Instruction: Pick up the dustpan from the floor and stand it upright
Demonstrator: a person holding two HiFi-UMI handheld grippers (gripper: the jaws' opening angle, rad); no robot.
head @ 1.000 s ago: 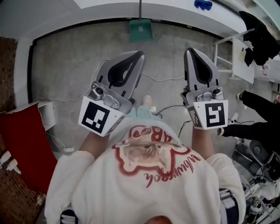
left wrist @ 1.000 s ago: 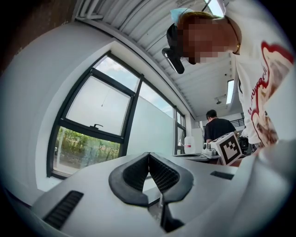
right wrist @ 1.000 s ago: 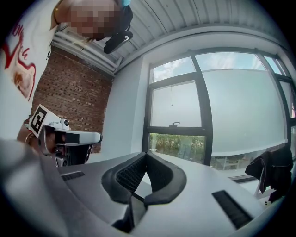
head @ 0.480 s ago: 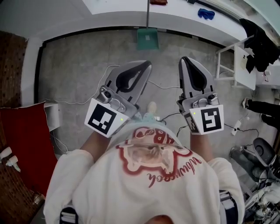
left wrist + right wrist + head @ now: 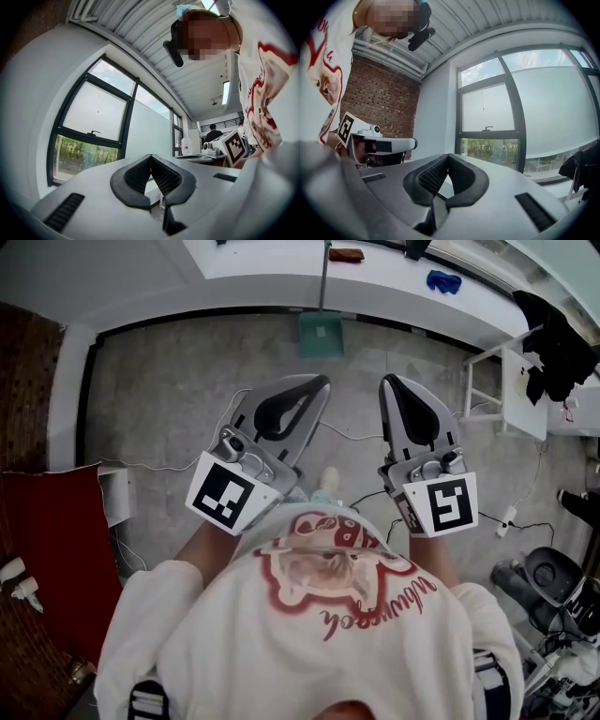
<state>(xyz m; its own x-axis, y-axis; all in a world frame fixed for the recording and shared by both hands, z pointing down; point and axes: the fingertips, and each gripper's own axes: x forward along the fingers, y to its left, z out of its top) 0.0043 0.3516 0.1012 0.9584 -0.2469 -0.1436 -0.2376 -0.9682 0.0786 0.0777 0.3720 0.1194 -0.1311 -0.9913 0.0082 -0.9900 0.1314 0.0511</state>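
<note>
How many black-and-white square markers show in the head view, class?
2. The left marker sits on the left gripper, the right marker on the right gripper. Other cube faces are hidden.

In the head view the dustpan (image 5: 321,334) is losing its handle's top to the upper edge, a blue thing (image 5: 441,280) right of the dustpan is showing too small to identify, and below the dustpan the shirt (image 5: 319,634) is hiding all but a shoe tip (image 5: 328,477).
</note>
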